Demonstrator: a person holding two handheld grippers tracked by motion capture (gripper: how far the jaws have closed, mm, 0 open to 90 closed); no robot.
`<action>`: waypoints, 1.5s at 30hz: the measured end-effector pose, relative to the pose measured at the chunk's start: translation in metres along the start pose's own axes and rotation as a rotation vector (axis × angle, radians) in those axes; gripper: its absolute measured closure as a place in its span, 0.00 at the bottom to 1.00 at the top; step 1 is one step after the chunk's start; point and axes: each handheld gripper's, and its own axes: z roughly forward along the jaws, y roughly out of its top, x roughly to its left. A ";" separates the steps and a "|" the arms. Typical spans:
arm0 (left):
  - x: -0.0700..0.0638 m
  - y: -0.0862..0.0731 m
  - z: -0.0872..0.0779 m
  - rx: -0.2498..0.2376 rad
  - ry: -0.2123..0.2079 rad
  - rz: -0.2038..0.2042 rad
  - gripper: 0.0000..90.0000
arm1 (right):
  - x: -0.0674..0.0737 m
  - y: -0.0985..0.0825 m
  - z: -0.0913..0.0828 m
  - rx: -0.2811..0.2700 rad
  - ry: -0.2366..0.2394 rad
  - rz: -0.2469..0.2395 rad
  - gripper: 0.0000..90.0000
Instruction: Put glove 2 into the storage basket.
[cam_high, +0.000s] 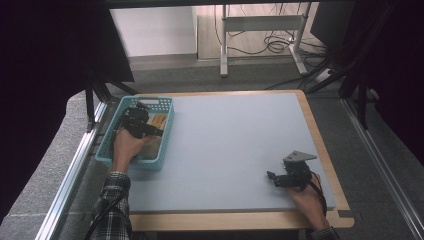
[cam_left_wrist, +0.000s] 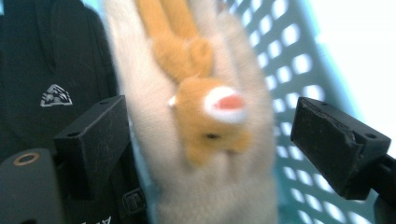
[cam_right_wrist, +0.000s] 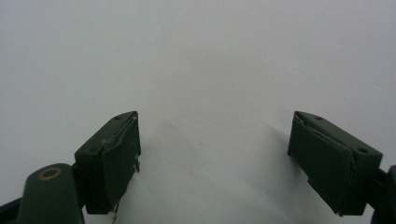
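A cream plush toy (cam_left_wrist: 205, 186) with an orange animal figure (cam_left_wrist: 210, 116) on it lies inside a teal plastic basket (cam_high: 167, 107) at the table's left edge. My left gripper (cam_high: 152, 131) reaches into the basket over the toy (cam_high: 159, 121). In the left gripper view its jaws (cam_left_wrist: 210, 112) stand wide on either side of the toy, with a gap at the right pad, so it is open. My right gripper (cam_high: 272, 177) rests low over the grey-blue mat (cam_high: 230, 145) at the front right. Its jaws (cam_right_wrist: 215, 140) are open with nothing between them.
A black fabric item with a small white logo (cam_left_wrist: 56, 93) lies beside the toy in the basket, whose perforated wall (cam_left_wrist: 289, 60) rises close behind. The mat's wooden border (cam_high: 320, 145) runs along the right. Beyond the table stand a desk frame and cables (cam_high: 270, 40).
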 end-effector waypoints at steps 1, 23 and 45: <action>0.002 0.000 -0.006 -0.024 -0.004 0.009 0.15 | 0.000 0.000 0.000 0.000 0.000 0.000 0.18; 0.001 -0.001 0.019 0.056 0.107 -0.013 0.97 | 0.000 0.000 0.000 0.000 0.001 0.001 0.18; 0.037 -0.021 -0.008 -0.134 0.114 -0.098 0.29 | 0.000 0.000 0.000 0.000 0.000 0.001 0.18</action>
